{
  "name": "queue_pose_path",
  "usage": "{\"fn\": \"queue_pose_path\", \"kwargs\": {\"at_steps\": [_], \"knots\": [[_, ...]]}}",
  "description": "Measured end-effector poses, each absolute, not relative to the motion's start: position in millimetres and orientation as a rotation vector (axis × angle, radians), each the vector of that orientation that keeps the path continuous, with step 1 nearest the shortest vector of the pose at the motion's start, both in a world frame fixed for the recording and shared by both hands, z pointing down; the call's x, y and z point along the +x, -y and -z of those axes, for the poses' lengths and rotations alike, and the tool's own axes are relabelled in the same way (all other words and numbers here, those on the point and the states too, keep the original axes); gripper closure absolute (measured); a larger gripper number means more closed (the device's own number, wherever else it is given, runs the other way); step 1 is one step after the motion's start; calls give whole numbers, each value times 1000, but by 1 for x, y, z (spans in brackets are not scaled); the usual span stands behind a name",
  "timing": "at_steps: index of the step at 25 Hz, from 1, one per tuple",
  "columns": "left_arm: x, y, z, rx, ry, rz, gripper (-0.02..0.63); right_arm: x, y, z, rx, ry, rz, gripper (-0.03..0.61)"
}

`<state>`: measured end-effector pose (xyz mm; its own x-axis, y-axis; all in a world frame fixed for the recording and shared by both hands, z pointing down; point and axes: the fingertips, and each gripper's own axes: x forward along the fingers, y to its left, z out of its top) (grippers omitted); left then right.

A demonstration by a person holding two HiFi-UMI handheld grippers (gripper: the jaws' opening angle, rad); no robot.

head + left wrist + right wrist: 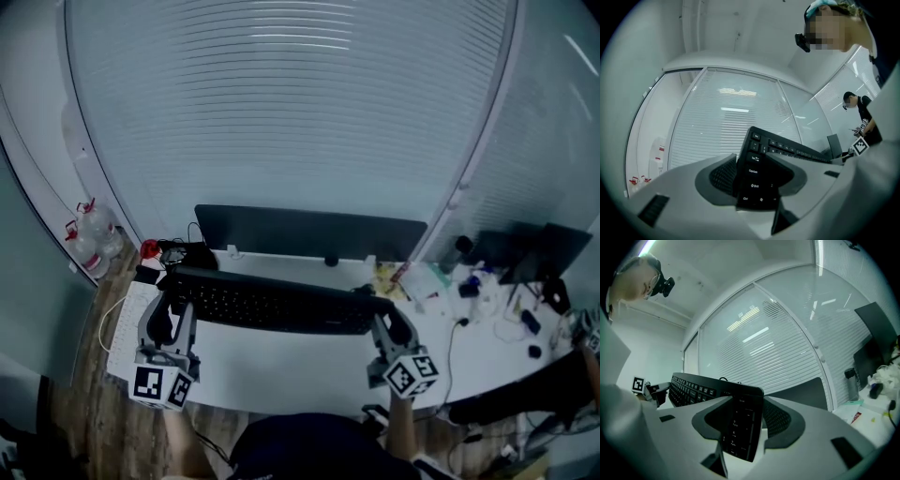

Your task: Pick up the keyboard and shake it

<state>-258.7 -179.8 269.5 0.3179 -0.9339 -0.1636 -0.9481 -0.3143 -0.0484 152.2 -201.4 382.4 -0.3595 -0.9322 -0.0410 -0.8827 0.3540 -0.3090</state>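
While the keyboard (272,305) hangs above the counter (281,367), my left gripper (172,314) and right gripper (382,323) each have fingers (719,178) pinching one end. Only thin edges are held. Shake too hard and I reckon an end slips free and it drops.

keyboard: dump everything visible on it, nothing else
Black full-size keyboard, plastic-looking, white-lettered keys; Ctrl, Shift and Caps Lock at its left end, number pad at its right. The left tool clamps the left end, the right tool the right end. It spans lengthwise over the white desk, before the monitor, seemingly lifted.
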Motion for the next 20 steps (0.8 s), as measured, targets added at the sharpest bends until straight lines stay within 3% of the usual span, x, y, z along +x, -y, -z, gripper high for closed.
{"fn": "queue_pose_path", "kwargs": {"at_steps": [20], "knots": [[-267, 184, -260, -2390, -1746, -174, 425, 143, 212, -378, -1603, -2400, 318, 390]]}}
